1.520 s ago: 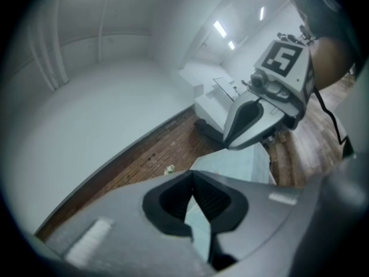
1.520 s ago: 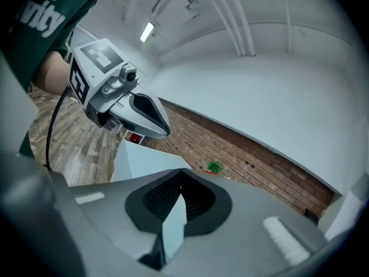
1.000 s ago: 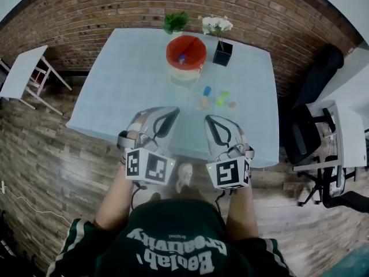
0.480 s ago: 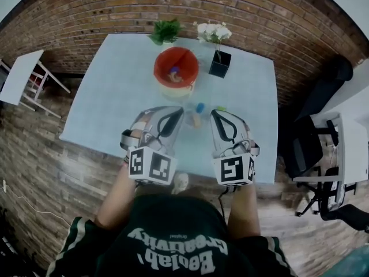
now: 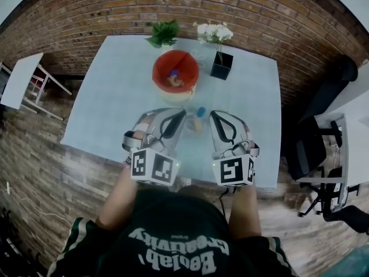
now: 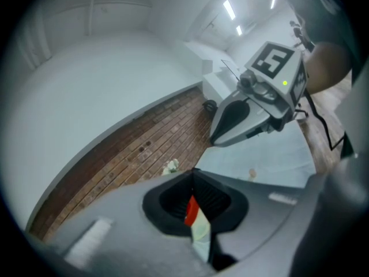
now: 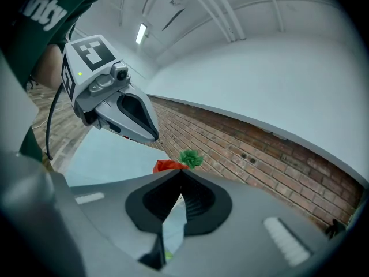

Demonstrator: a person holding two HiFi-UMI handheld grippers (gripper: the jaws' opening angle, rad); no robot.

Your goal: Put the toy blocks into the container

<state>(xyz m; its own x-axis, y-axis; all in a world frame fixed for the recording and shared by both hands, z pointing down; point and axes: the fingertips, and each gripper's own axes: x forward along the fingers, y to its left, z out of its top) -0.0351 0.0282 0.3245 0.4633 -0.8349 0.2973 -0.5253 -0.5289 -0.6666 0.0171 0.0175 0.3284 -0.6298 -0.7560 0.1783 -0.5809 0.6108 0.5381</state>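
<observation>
Green shirt (image 5: 173,232) (white lettering (image 5: 176,253)); grey left tongs (image 5: 183,112) and right tongs (image 5: 212,115) carry black-and-white marker cubes (image 5: 153,167) (image 5: 233,172).

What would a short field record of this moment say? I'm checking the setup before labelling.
table: light blue, brick wall behind
container: red, some blocks inside
loose: blue block and tan block, on the table between the tool tips
left tool: shut, empty
right tool: shut, empty
back edge: plant, white flowers in black vase
</observation>
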